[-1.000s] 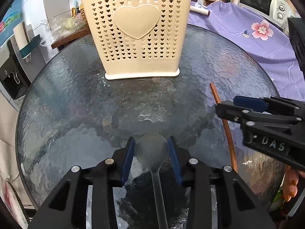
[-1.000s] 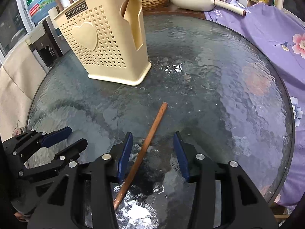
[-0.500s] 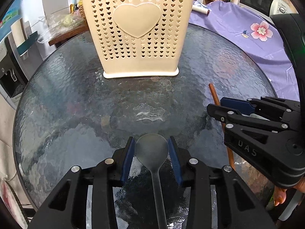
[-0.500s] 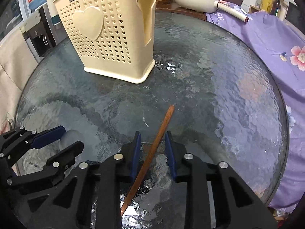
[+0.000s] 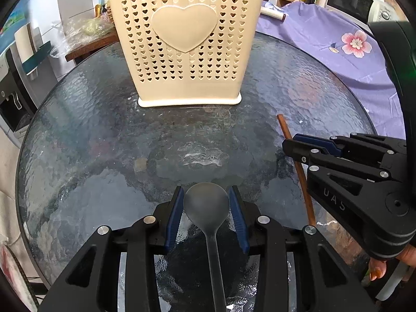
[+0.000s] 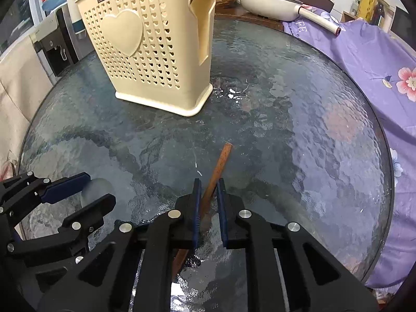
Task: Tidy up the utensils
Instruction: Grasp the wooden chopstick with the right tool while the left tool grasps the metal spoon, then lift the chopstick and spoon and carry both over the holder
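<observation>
Lying near the surface's (image 6: 299, 98) front edge, a thin, stiff, light wooden chopstick (image 6: 217, 167) is clamped mid-shaft by the right hand-held gripper (image 6: 208, 195), while the left hand-held gripper (image 5: 206, 202) grasps a smooth, likely slippery grey spoon (image 5: 206, 204) across its bowl.

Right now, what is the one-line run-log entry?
left gripper: jaws around spoon | right gripper: jaws shut on chopstick | holder: upright on glass table
</observation>
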Demonstrator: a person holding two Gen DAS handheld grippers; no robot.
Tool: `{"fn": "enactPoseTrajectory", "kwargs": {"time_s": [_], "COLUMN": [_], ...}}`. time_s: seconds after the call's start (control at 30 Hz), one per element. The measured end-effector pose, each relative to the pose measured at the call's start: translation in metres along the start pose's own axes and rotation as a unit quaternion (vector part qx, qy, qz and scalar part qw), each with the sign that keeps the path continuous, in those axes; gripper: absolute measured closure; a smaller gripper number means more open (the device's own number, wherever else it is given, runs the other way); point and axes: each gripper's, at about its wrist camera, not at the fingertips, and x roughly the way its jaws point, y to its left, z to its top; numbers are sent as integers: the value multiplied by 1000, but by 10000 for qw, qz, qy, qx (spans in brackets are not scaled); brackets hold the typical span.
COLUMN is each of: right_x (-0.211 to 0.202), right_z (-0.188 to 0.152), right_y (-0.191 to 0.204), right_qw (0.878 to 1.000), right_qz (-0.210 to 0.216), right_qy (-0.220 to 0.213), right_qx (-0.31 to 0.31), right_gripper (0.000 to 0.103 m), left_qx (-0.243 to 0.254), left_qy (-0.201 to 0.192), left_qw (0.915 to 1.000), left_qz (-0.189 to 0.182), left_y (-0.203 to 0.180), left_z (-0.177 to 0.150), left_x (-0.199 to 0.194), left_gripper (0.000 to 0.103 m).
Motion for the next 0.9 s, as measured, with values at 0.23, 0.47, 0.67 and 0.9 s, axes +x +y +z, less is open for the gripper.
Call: {"fn": "enactPoseTrajectory", "kwargs": {"time_s": [0.23, 0.47, 0.67, 0.9], "right_x": [1, -6, -33, -70], "right_z": [3, 7, 11, 17], "right_y": [-15, -27, -29, -27], "right_qw": [9992, 9946, 9885, 9790], "right_qz": [273, 737, 1098, 1389], "right_qy": [-41, -242, -776, -1391], "right_qx": [299, 685, 694, 532], "right_gripper": [96, 96, 96, 96], "left_qx": [-132, -181, -308, -341], "left_qy": [-86, -294, -647, -1150], "left_qw": [9998, 9993, 9972, 9924], "left_qz": [-110, -138, -209, -288], "left_y": [8, 10, 16, 17], "left_z": [3, 7, 12, 18], "left_x": [-3, -12, -29, -62], "left_gripper": [68, 68, 68, 68]}}
